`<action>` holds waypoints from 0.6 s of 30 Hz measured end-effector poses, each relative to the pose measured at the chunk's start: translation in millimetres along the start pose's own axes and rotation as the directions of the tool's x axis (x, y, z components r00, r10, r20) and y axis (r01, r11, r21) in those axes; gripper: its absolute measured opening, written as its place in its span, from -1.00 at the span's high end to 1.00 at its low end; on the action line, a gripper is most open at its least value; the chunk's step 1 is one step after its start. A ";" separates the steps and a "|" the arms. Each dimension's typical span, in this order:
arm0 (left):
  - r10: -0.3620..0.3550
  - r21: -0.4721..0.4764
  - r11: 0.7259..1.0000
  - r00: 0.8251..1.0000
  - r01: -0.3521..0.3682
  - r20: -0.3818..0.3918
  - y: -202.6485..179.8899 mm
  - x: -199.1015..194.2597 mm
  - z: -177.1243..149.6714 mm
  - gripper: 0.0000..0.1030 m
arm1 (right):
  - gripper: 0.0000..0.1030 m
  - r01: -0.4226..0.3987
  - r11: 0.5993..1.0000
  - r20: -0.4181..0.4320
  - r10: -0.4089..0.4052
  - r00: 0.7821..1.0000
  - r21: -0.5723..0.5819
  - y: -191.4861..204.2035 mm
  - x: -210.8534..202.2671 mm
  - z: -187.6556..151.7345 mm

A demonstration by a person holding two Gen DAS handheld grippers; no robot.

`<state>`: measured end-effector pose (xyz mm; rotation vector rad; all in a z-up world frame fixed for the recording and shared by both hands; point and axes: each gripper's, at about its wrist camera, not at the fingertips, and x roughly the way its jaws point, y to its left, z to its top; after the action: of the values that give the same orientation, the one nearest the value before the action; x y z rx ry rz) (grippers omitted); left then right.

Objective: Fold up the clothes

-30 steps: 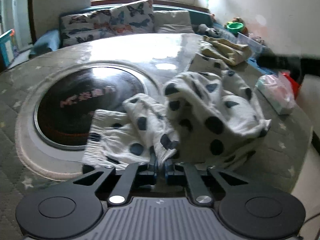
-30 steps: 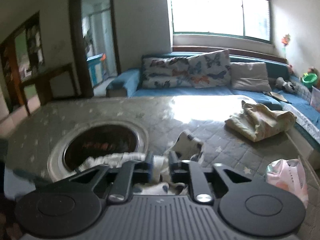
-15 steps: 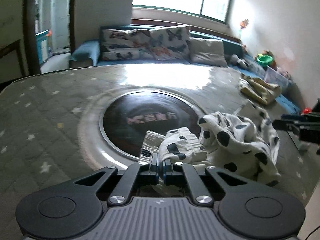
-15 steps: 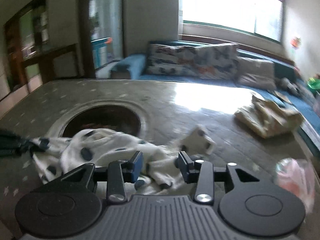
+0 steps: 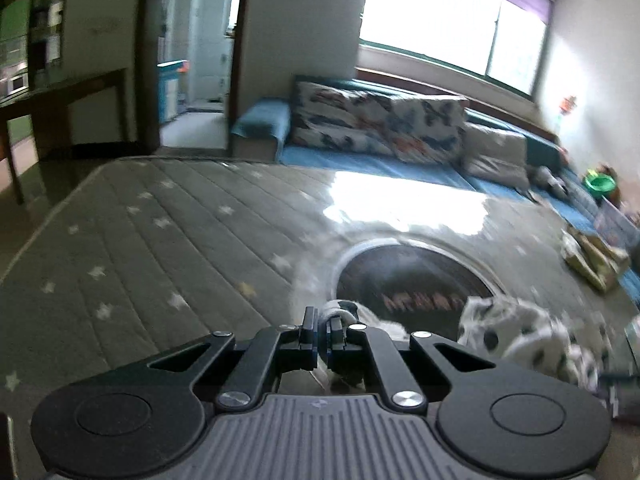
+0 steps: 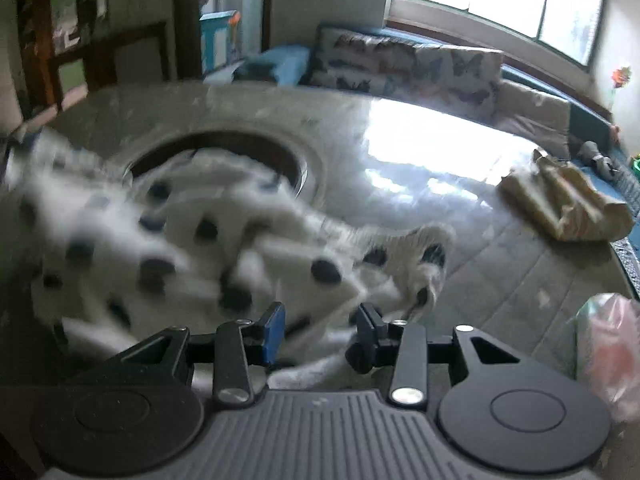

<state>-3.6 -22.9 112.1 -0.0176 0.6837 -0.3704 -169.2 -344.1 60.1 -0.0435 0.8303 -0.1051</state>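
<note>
Closest in, the left gripper [image 5: 323,334] has its jaws pressed together on a bunched edge of the spotted garment [image 6: 192,236]; a knot of white cloth pokes up just past the tips, and the rest trails off to the right. That reads as a pinned corner, held so the fabric can be pulled out straight rather than left in a heap.

The right gripper [image 6: 320,330] has its jaws spread wide and nothing between them. The garment lies right in front of them and under them, white with dark blots, badly blurred, so I can't tell whether the fingers touch it. My guess is this hand is between grips, free to take another edge.

The garment itself is sprawled on the bench [image 5: 168,232], part of it draped over the rim of the round dark inset [image 5: 412,284] sunk into the top. No fold looks finished yet; this looks like the spreading stage.

The bench is a grey quilted-looking surface with small pale stars, glossy enough to throw back a hard window glare. To the right, a pink plastic bag [image 6: 608,344] near the edge, and farther on a crumpled yellowish cloth [image 6: 564,204], well apart from the spotted piece.

Beyond, a blue sofa [image 5: 384,160] with butterfly-print cushions [image 5: 380,124], a bright window [image 5: 452,16] above it, and an open doorway [image 5: 196,52] to the left.
</note>
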 end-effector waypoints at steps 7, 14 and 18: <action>-0.002 0.033 0.999 0.999 0.003 -0.036 -8.4 5.8 -10.9 0.67 | 0.22 -0.078 0.995 -0.060 0.075 0.995 -0.057 25.8 -1.7 -22.5; 0.013 0.014 1.000 0.999 -0.012 -0.046 1.5 -9.0 -40.8 0.22 | 0.22 -0.091 0.995 0.032 0.093 0.995 -0.046 23.8 -23.3 5.8; 0.022 -0.018 1.000 0.999 -0.023 -0.047 10.8 -16.6 -48.7 0.16 | 0.22 -0.141 0.987 0.059 0.145 0.988 -0.072 32.4 -21.5 31.1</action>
<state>-42.0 -2.1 82.9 -0.0184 0.7329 -0.3437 -158.1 -309.6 94.3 -0.0507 0.7702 0.0595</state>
